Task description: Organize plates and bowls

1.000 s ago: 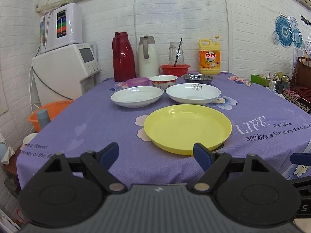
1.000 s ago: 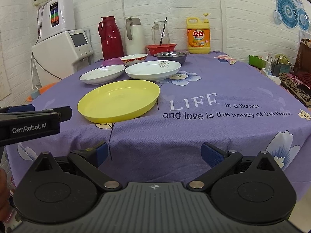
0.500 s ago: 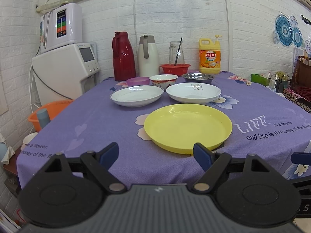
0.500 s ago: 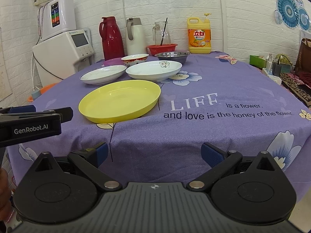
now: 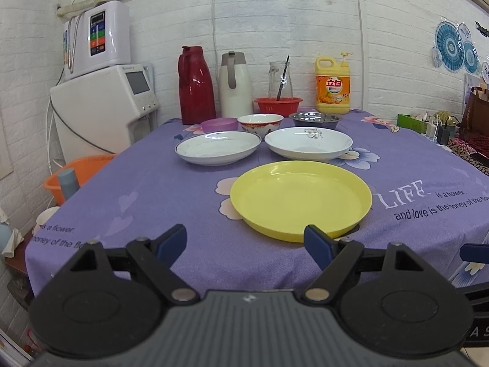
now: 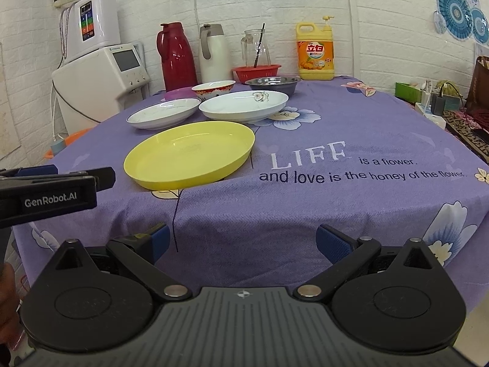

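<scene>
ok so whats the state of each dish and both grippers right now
yellow plate: empty, flat on the cloth, nearest the grippers
left white plate: empty, unstacked
right white plate: empty, unstacked
patterned bowl: upright
steel bowl: upright
purple bowl: upright
left gripper: open, holding nothing
right gripper: open, holding nothing

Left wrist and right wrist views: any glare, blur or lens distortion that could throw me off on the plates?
Left wrist: sharp, evenly lit; mild sheen on the yellow plate; fisheye bends the brick wall and corners go dark. Right wrist: the yellow plate is equally clear, faint glare inside it; table edge curves.
</scene>
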`<control>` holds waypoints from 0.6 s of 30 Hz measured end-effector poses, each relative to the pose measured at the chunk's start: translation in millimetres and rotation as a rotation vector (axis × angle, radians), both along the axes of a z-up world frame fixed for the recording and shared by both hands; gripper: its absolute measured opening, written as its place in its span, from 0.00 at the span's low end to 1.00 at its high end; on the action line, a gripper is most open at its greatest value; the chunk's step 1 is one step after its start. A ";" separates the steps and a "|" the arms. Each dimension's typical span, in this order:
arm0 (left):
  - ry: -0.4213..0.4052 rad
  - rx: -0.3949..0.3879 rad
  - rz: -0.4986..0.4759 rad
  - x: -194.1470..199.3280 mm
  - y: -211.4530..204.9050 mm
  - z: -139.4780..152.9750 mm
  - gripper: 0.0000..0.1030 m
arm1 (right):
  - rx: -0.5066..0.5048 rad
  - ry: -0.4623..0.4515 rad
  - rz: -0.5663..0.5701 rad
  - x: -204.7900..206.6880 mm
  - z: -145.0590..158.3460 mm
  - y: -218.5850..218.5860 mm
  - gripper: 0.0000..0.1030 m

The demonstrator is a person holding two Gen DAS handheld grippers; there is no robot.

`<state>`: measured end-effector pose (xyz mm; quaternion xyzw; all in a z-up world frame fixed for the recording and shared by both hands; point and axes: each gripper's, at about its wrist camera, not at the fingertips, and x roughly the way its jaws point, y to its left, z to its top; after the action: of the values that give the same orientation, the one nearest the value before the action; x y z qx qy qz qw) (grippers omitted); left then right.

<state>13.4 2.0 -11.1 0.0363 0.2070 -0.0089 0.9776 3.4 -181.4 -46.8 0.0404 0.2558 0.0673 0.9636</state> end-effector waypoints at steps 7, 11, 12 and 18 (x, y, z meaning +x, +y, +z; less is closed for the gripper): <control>-0.004 0.017 0.035 36.4 7.9 5.8 0.78 | 0.044 -0.022 0.051 11.6 9.5 -8.9 1.00; 0.054 -0.010 0.047 64.4 15.5 -1.8 0.78 | 0.045 -0.018 0.056 34.9 14.8 -12.8 1.00; 0.069 -0.015 0.047 69.9 16.7 -3.7 0.78 | 0.043 -0.018 0.054 41.9 16.6 -13.9 1.00; 0.131 -0.056 0.060 98.4 26.6 -7.5 0.78 | 0.020 -0.012 0.046 93.5 29.1 -14.1 1.00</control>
<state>111.8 28.6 -18.6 0.0022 0.2712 0.0124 0.9625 96.9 -195.5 -17.7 0.0438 0.2501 0.0925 0.9628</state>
